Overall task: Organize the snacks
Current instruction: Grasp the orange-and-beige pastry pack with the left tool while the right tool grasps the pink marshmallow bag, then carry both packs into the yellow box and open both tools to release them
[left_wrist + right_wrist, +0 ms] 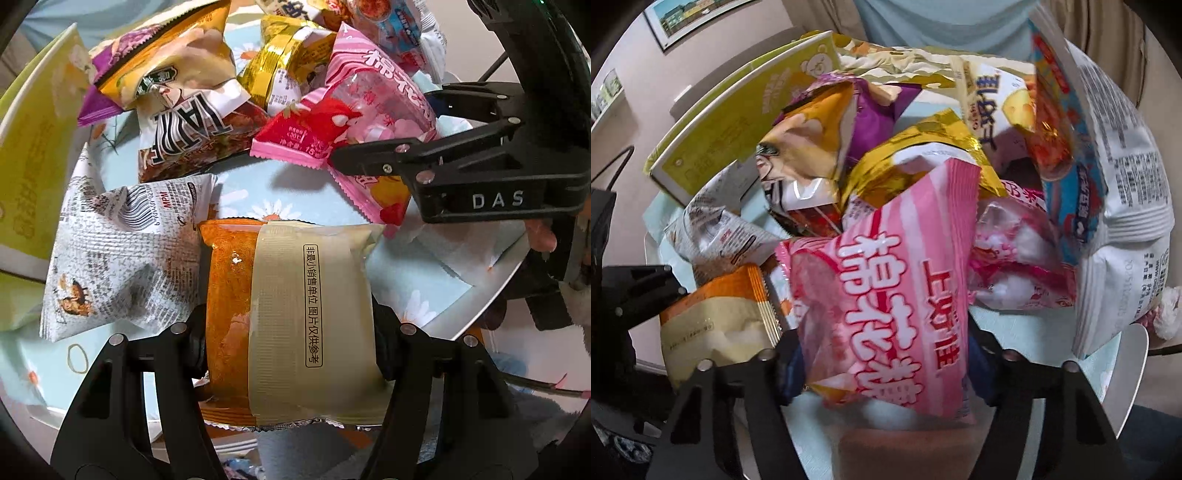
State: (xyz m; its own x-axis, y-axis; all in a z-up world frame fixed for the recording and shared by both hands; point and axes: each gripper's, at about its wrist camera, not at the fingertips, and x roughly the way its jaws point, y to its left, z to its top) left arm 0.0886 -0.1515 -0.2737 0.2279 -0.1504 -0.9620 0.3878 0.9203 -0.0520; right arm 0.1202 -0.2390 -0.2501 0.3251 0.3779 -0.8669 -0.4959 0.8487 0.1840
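My left gripper (290, 343) is shut on an orange and cream snack packet (291, 317), held over the round tray (491, 295). The packet also shows in the right wrist view (716, 321) at the left. My right gripper (882, 354) is shut on a pink striped marshmallow bag (886, 295); in the left wrist view that bag (373, 99) is at the upper right with a right gripper finger (406, 158) on it. A pile of snack packets fills the tray behind both.
A newspaper-print packet (110, 254) lies left of the orange packet. A yellow-green box (33, 155) leans at the tray's left edge, also in the right wrist view (738, 110). A gold packet (284, 62), a purple-orange bag (159, 62) and a large white-blue bag (1108, 192) crowd the back.
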